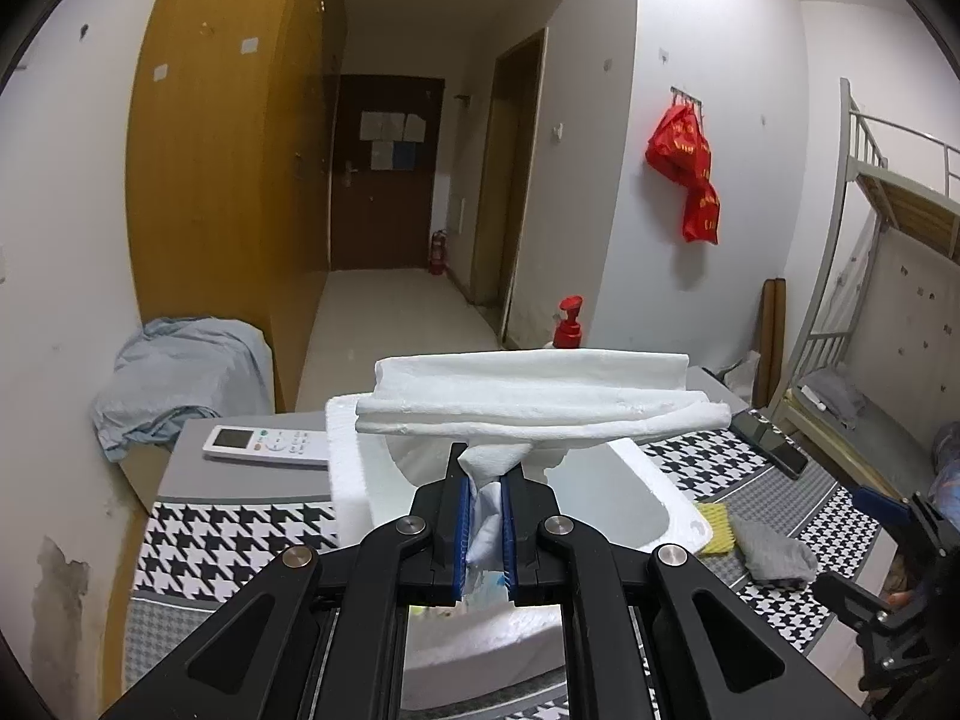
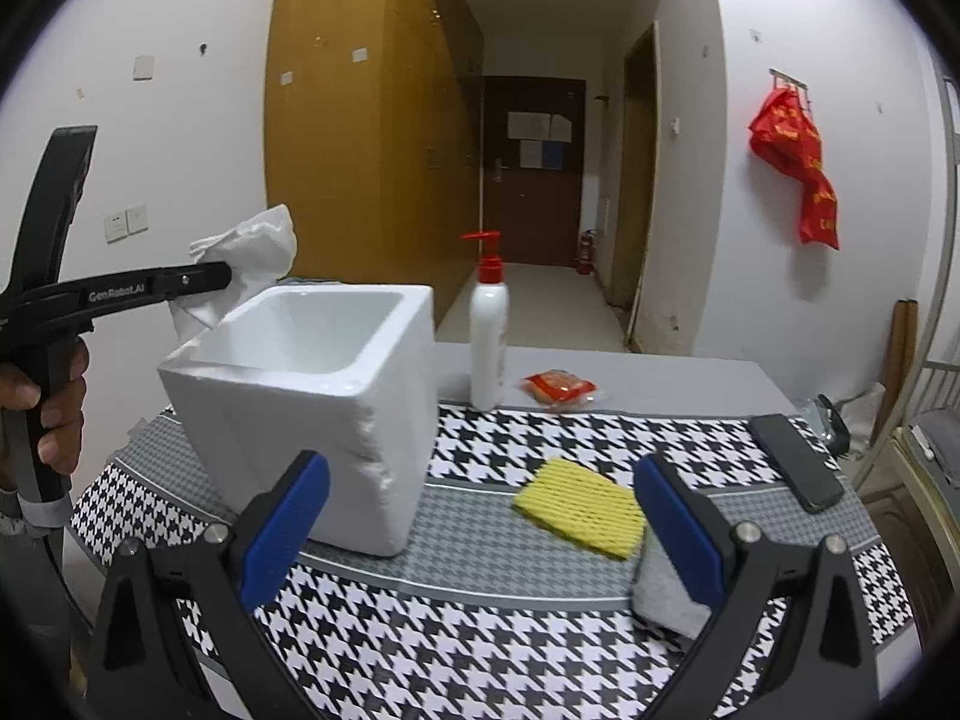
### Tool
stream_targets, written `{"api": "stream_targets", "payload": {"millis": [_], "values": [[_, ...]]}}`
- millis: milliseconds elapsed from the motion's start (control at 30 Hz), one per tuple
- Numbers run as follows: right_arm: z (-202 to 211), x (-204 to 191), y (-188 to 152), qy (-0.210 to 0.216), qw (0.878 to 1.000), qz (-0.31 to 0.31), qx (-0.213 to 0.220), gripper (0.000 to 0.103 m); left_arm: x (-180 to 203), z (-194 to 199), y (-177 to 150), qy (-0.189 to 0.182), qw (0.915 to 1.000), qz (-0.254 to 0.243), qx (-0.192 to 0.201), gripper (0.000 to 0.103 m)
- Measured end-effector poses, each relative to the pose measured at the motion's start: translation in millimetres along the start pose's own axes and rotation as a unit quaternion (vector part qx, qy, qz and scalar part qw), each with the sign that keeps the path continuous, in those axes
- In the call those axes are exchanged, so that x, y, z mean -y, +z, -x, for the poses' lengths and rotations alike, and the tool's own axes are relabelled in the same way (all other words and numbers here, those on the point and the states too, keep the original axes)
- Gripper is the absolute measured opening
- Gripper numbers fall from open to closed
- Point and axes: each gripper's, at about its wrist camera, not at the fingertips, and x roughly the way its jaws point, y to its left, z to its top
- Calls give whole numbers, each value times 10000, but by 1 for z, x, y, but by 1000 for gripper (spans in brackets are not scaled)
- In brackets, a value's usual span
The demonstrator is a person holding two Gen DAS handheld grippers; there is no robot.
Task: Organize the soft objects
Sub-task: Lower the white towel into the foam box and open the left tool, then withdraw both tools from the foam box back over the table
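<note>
Box (image 2: pixel 312 396) floor hidden by its foam walls; contents cannot be told. Grey cloth (image 2: pixel 663 591) half hidden behind a right finger. Left tongs (image 1: pixel 485 483) pinch a folded white towel (image 1: pixel 540 399) above the box mouth. Right tongs (image 2: pixel 480 516) spread wide over the houndstooth counter (image 2: pixel 492 630), near a ribbed yellow sponge (image 2: pixel 579 507).

Grey cloth (image 2: pixel 663 591) partly hidden behind right gripper's (image 2: pixel 480 516) right finger; foam box (image 1: pixel 348 468) floor masked by left gripper (image 1: pixel 485 510).
</note>
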Motion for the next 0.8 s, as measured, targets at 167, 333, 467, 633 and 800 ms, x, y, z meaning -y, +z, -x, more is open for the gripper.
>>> {"api": "stream_targets", "payload": {"millis": [167, 333, 467, 633, 800], "values": [[2, 10, -5, -88, 9999, -79, -30, 102, 6, -15, 3, 16, 9999, -61, -127, 13], [3, 16, -10, -157, 9998, -140, -68, 102, 7, -20, 3, 73, 9999, 33, -131, 70], [4, 20, -13, -187, 9997, -169, -79, 102, 10, -20, 0, 45, 9999, -4, -105, 84], [4, 26, -15, -226, 9994, -227, -107, 102, 21, -27, 2, -16, 9996, -163, -208, 84], [7, 29, -18, -231, 9993, -265, -105, 102, 30, -34, -3, -164, 9983, -360, -438, 84]]}}
